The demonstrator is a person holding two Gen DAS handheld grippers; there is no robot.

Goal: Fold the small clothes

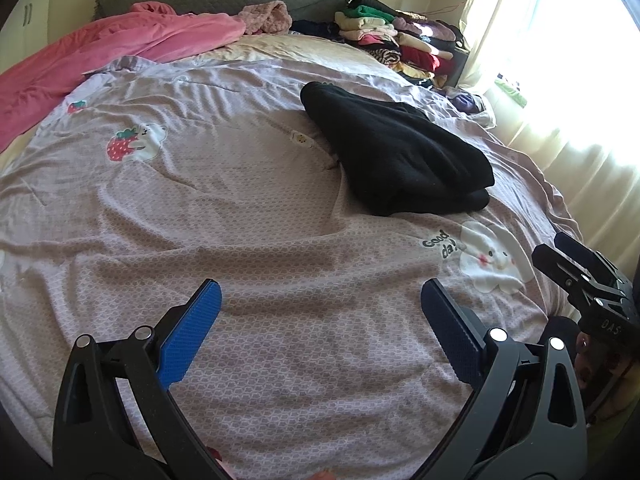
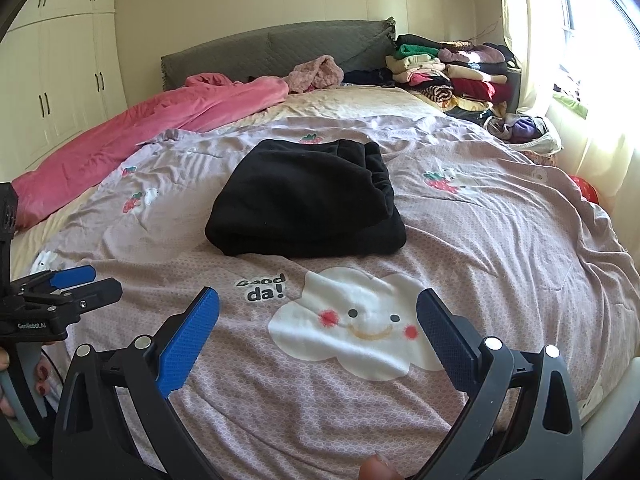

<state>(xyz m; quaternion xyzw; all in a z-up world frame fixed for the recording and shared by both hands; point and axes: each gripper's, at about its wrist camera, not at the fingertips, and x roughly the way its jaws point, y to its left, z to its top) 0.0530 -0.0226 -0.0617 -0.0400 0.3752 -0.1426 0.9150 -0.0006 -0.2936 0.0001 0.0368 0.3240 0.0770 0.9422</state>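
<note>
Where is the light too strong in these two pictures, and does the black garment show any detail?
Left wrist view: the window at upper right is blown out white, with glare over the curtain; the black garment reads almost as a flat dark shape. Right wrist view: the window is overexposed too; the garment's folded edges show faintly. Both views bend straight lines at the borders.

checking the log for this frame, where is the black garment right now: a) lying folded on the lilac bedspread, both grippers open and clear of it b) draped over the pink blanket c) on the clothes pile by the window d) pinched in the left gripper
a: the black garment lies folded on the lilac bedspread, while the left gripper and right gripper are both open and empty, short of it.
</note>
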